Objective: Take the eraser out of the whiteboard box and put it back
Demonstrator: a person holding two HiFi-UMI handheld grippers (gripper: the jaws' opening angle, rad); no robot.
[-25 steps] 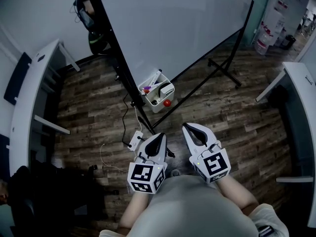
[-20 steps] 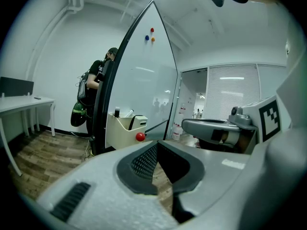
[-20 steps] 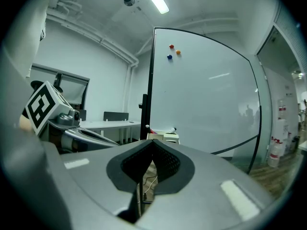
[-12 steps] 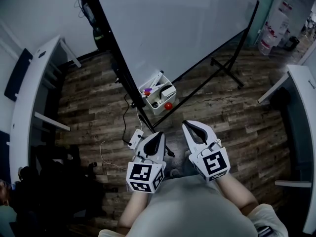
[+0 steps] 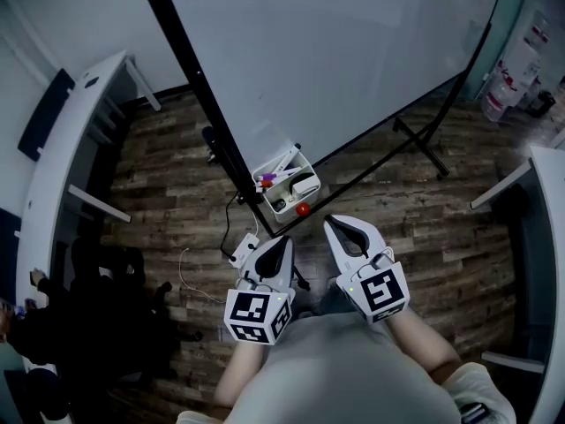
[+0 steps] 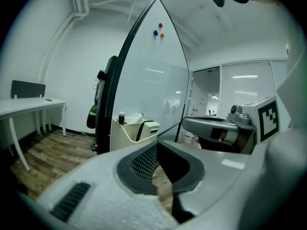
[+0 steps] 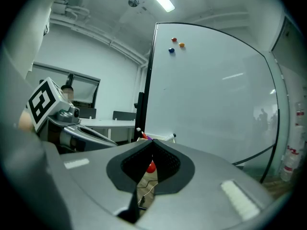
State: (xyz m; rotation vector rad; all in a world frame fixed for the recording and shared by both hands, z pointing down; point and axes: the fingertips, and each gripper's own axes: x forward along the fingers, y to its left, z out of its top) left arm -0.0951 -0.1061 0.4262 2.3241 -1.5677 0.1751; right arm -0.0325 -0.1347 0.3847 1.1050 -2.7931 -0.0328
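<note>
The white whiteboard box [image 5: 281,194] hangs at the lower edge of the whiteboard [image 5: 353,51], with markers and the white eraser [image 5: 305,185] inside. A red round knob [image 5: 303,208] sits at its front. In the left gripper view the box [image 6: 125,132] and the eraser [image 6: 148,127] lie just ahead, left of the jaws. My left gripper [image 5: 284,241] and right gripper [image 5: 330,224] hover side by side a short way in front of the box, both shut and empty. In the right gripper view the red knob [image 7: 151,166] shows behind the shut right gripper [image 7: 152,143].
The whiteboard's black stand legs [image 5: 415,140] spread over the wooden floor. A power strip [image 5: 243,248] with cables lies near my left gripper. White desks [image 5: 62,157] stand at the left and far right. Magnets [image 7: 175,44] stick high on the board.
Both grippers have moved forward towards the whiteboard, so the box now lies closer to their tips. Both have stayed shut and empty.
</note>
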